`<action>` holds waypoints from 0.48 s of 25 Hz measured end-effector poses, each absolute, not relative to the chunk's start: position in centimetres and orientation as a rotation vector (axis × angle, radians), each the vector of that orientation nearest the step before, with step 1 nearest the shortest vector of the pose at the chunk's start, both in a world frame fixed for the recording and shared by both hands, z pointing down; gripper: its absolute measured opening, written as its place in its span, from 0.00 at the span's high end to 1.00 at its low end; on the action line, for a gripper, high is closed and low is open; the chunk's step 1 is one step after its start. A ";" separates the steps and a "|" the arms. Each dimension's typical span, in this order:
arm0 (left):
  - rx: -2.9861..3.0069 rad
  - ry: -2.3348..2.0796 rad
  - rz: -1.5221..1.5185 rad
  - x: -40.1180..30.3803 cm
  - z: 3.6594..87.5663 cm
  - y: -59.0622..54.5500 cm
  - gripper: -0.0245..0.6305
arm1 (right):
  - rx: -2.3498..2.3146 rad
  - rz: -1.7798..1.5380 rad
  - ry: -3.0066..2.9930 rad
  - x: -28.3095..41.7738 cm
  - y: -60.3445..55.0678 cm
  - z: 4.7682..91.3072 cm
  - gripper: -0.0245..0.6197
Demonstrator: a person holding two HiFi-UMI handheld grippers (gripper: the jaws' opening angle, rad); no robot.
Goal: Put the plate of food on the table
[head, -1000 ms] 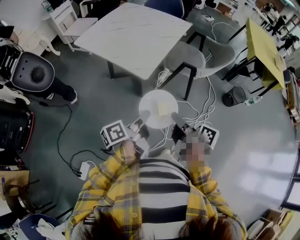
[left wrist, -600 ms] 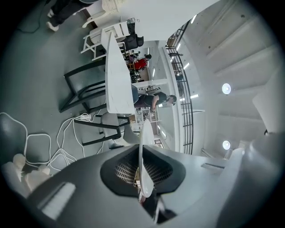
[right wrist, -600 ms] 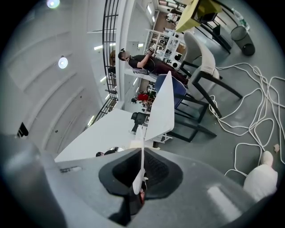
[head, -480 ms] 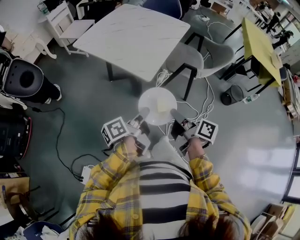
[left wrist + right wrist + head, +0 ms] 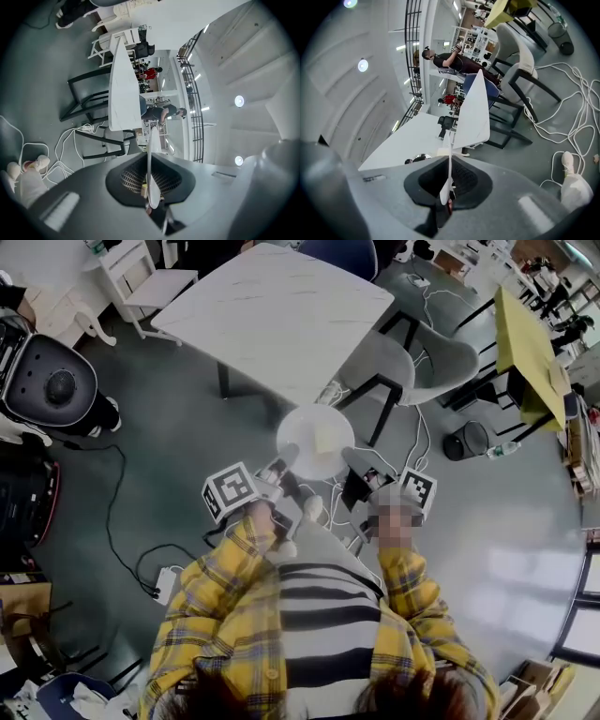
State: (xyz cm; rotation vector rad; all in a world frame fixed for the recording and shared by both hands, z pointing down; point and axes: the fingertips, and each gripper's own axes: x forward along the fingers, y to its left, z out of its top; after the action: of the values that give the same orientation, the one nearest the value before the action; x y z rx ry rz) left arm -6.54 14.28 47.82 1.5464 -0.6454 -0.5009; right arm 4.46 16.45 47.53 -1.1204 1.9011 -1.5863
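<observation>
A white round plate [image 5: 309, 439] with a pale yellow piece of food [image 5: 327, 437] hangs level above the grey floor, just short of the near corner of the white table [image 5: 281, 310]. My left gripper [image 5: 288, 459] is shut on the plate's near left rim. My right gripper [image 5: 352, 461] is shut on its near right rim. In the left gripper view the plate [image 5: 150, 154] shows edge-on, pinched between the dark pads of the left gripper [image 5: 149, 187]. The right gripper view shows the plate [image 5: 449, 164] the same way in the right gripper [image 5: 446, 190], with the table [image 5: 476, 112] ahead.
Grey chairs [image 5: 417, 352] stand at the table's right side, with white cables [image 5: 412, 442] looped on the floor below them. A black bin [image 5: 466, 439] and a yellow table [image 5: 530, 334] lie to the right. A black round machine [image 5: 52, 381] stands at the left, a power strip [image 5: 167, 583] near my feet.
The plate, held by both grippers, has drifted a little closer to the white table's near corner. Both grips look unchanged.
</observation>
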 end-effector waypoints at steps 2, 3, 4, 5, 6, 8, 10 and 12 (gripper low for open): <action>1.549 -0.655 -0.500 -6.3 47.7 13.1 0.95 | -1.108 -1.591 1.902 4.7 15.3 47.5 0.95; 1.549 -0.660 -0.500 -6.3 47.7 12.5 0.95 | -1.103 -1.590 1.904 4.7 14.6 47.6 0.95; 1.549 -0.665 -0.500 -6.2 47.7 11.8 0.95 | -1.097 -1.590 1.907 4.8 13.9 47.5 0.95; 1.548 -0.671 -0.501 -6.2 47.6 11.1 0.95 | -1.091 -1.590 1.908 4.8 13.1 47.5 0.95; 1.548 -0.676 -0.502 -6.0 47.6 10.4 0.95 | -1.085 -1.592 1.907 5.0 12.4 47.5 0.95; 1.548 -0.686 -0.501 -5.4 47.5 9.0 0.95 | -1.073 -1.600 1.902 5.5 11.0 47.5 0.95; 1.547 -0.697 -0.500 -4.8 47.6 7.6 0.95 | -1.064 -1.606 1.904 6.2 9.5 47.6 0.95; 1.543 -0.710 -0.503 -4.3 47.6 6.1 0.95 | -1.061 -1.613 1.911 6.8 7.9 47.8 0.95</action>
State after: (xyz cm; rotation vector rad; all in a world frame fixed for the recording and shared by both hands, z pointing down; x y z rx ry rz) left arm -4.31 6.14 47.64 1.5432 -0.7098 -0.5032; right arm 6.77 7.90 47.75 -1.0608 1.9111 -1.6132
